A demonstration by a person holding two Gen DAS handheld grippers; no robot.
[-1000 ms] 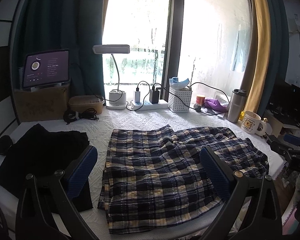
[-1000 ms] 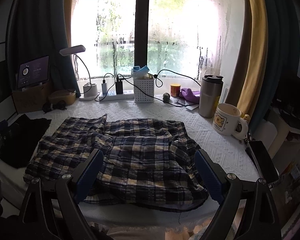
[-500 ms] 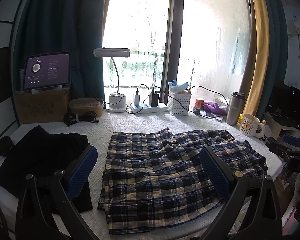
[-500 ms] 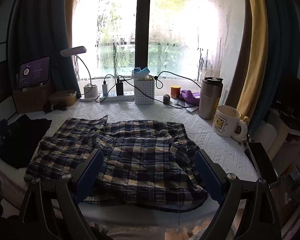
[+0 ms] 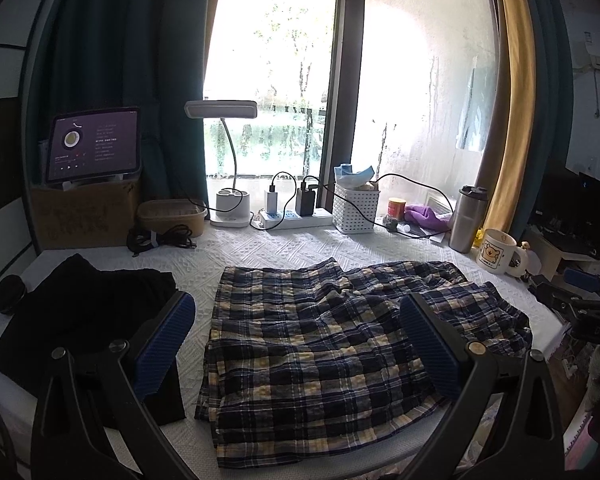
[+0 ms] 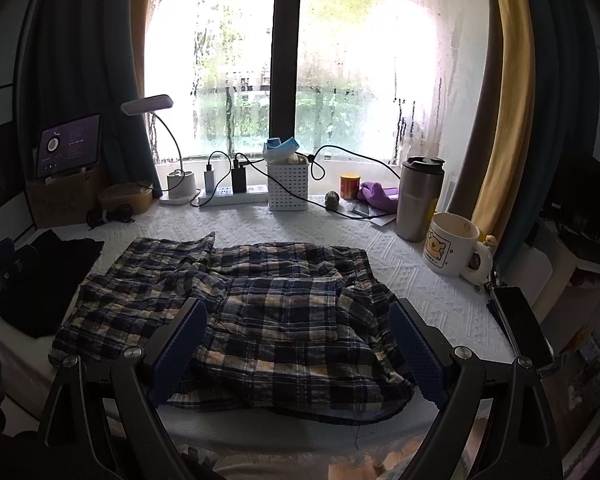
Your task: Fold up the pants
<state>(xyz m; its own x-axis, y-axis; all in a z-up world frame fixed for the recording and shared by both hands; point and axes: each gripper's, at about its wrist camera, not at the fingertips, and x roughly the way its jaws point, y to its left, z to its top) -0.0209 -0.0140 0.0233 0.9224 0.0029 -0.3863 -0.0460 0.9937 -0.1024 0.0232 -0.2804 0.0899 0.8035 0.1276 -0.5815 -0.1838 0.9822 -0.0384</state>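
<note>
Plaid pants point(image 5: 324, 344) in navy, white and yellow lie crumpled on the white textured table, also shown in the right wrist view point(image 6: 260, 312). My left gripper point(image 5: 298, 346) is open and empty, held above the near left part of the pants. My right gripper point(image 6: 296, 346) is open and empty, held above the near right part of the pants by the table's front edge. Neither gripper touches the cloth.
A black garment point(image 5: 80, 320) lies left of the pants. Along the window stand a tablet on a box point(image 5: 94, 146), lamp point(image 5: 222, 110), power strip point(image 5: 296, 218), white basket point(image 5: 356, 208), steel tumbler point(image 6: 418, 198) and bear mug point(image 6: 452, 244). A phone point(image 6: 518, 320) lies at the right edge.
Both grippers have risen slightly and pulled back a little, still open. The pants have not moved.
</note>
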